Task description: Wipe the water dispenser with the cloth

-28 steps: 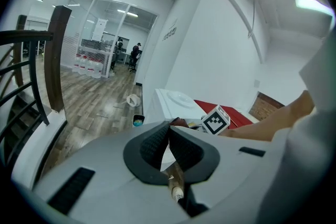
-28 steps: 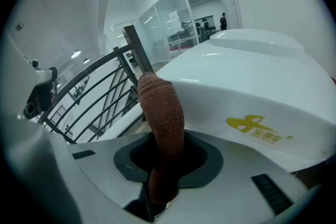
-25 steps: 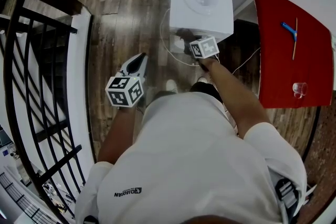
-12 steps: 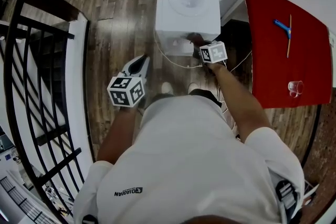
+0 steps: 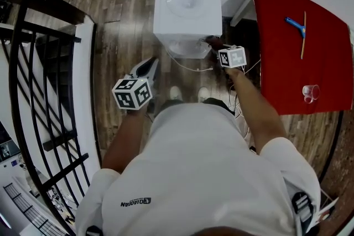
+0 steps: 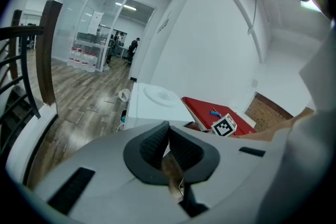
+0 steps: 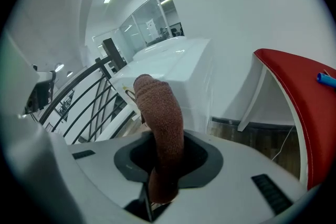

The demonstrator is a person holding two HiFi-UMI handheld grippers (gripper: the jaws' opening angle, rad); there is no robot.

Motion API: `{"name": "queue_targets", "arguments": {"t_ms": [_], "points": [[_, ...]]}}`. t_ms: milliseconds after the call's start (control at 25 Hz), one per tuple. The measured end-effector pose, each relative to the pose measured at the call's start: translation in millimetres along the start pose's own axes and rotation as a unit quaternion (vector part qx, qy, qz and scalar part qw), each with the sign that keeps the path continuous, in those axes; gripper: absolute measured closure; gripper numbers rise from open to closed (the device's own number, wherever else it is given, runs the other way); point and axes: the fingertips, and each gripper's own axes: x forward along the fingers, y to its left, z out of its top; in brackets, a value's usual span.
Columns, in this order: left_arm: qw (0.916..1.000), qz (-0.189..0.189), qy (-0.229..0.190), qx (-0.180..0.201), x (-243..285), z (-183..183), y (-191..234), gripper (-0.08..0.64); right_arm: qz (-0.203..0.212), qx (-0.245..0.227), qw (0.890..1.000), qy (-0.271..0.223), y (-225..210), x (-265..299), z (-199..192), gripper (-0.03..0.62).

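Observation:
The white water dispenser [image 5: 187, 7] stands on the wood floor ahead of me. My right gripper [image 5: 214, 42] sits at the dispenser's front right corner, shut on a brown cloth [image 5: 211, 40]. In the right gripper view the cloth [image 7: 161, 118] sticks up from between the jaws of the right gripper [image 7: 159, 150], close to the dispenser [image 7: 176, 68]. My left gripper [image 5: 151, 64] hangs apart, left of the dispenser and above the floor. In the left gripper view the left gripper [image 6: 168, 137] has its pads pressed together with nothing between them, and the dispenser [image 6: 151, 104] lies beyond.
A black stair railing [image 5: 38, 85] runs along the left. A red table [image 5: 287, 58] at the right carries a blue tool [image 5: 295, 25], a thin stick and a clear glass [image 5: 310, 92]. White cables [image 5: 191, 67] trail on the floor by the dispenser's base.
The right gripper with the cloth has slid from the middle of the dispenser's front to its right front corner. The left gripper has stayed about where it was.

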Motion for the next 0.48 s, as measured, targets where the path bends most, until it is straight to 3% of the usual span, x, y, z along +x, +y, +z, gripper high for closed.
{"name": "queue_targets", "arguments": {"t_ms": [240,480], "points": [[0.9997,0.02,-0.001,0.013,-9,-5,-19,0.56,0.012,0.026,1.0,-0.008,-11,-21,-4,0.506],[0.9973,0.07,-0.018,0.014,-31,-14,-13,0.56,0.047,0.074,0.994,-0.058,2,-45,-2,0.506]]}}
